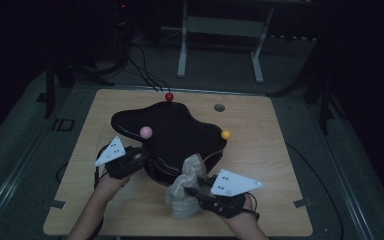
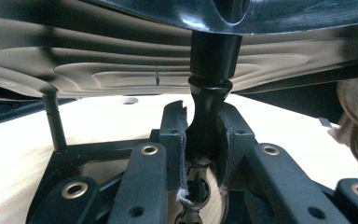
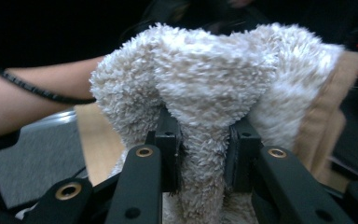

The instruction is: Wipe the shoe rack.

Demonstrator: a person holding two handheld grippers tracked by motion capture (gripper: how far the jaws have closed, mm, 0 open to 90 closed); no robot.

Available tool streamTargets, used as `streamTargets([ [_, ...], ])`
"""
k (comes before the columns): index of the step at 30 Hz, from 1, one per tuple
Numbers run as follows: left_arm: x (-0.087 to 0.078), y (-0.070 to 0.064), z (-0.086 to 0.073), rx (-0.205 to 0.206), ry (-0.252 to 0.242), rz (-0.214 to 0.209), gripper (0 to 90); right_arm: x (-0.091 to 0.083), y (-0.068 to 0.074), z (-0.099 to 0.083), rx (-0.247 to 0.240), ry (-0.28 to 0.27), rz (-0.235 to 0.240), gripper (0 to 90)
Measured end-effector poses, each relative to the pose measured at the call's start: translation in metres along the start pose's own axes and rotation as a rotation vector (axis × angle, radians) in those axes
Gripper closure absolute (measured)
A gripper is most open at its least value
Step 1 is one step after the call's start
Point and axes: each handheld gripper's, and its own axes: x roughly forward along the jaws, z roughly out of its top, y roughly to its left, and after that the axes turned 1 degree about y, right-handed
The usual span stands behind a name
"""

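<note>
— While the left gripper [image 1: 130, 161] has its fingers [image 2: 175, 140] closed on one black leg [image 2: 208, 116] of the small black stand [image 1: 172, 131] at the centre of the frame, what could go wrong?

— My guess is a slip. That leg is turned and glossy, and it narrows where the fingers pinch it, so a push from the other side could twist the stand in the grip or tip it on the worktop [image 1: 275, 165].

— And the other side?

— In the lower middle of the high view, the right gripper [image 1: 200, 192] has its fingers [image 3: 168, 140] shut on a bunched fold of the beige fluffy cloth [image 1: 185, 187]. The cloth touches the near edge of the stand. Only a pinch of it is held, so most hangs loose; rubbed hard, it might pull free, or the trailing part might snag a leg.

— Anything else at risk?

— The balls. If the stand jolts, one could come off, though I cannot tell whether they are fixed on.

— Count them.

— Three balls: a red one [image 1: 169, 96] at the top edge of the stand, a pink one [image 1: 145, 132] on its left part, a yellow one [image 1: 225, 134] at its right edge. One stand, one cloth, two grippers. From the left gripper view, two legs show: the thick one held and a thin one [image 2: 53, 121] at the left.
</note>
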Motion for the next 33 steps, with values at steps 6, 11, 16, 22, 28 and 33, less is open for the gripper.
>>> streamTargets([
  [6,0.0,0.0,0.0,-0.001,0.001,0.0,74.8,0.006,0.01,0.021,-0.037,-0.037,0.055,70.9],
  [11,0.0,0.0,0.0,-0.002,0.002,-0.001,74.8,0.025,0.013,0.019,-0.039,-0.017,0.068,71.4],
  [16,0.0,0.0,0.0,-0.003,0.001,-0.001,74.7,0.038,0.025,0.0,-0.046,0.051,0.118,71.4],
  [22,0.0,0.0,0.0,-0.011,-0.004,-0.001,74.7,0.033,0.012,-0.036,0.019,0.112,0.075,71.4],
  [28,0.0,0.001,-0.001,-0.012,-0.007,-0.008,74.6,0.026,-0.047,-0.077,0.159,0.156,-0.101,71.4],
  [33,0.0,0.002,-0.001,-0.016,-0.011,-0.011,74.6,0.029,-0.093,-0.092,0.204,0.167,-0.227,71.4],
])
